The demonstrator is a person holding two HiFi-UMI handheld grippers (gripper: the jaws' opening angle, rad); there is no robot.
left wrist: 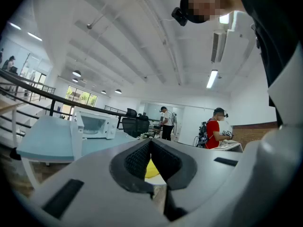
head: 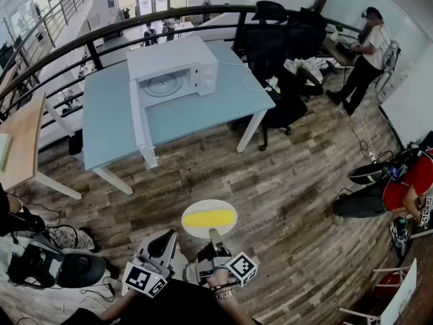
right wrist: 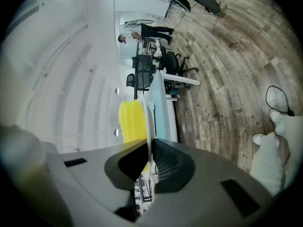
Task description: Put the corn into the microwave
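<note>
A yellow corn cob lies on a white plate held above the wooden floor. My right gripper is shut on the plate's near rim. In the right gripper view the plate runs edge-on between the pads, with the corn on its left side. My left gripper hangs just left of the plate, jaws together and holding nothing; past its pads a bit of the corn shows. The white microwave stands on the light blue table ahead, with its door swung open.
Black office chairs stand right of the table. A person stands at the far right, and another in red is off to the side. A black railing runs behind the table. Bags and gear lie on the floor at left.
</note>
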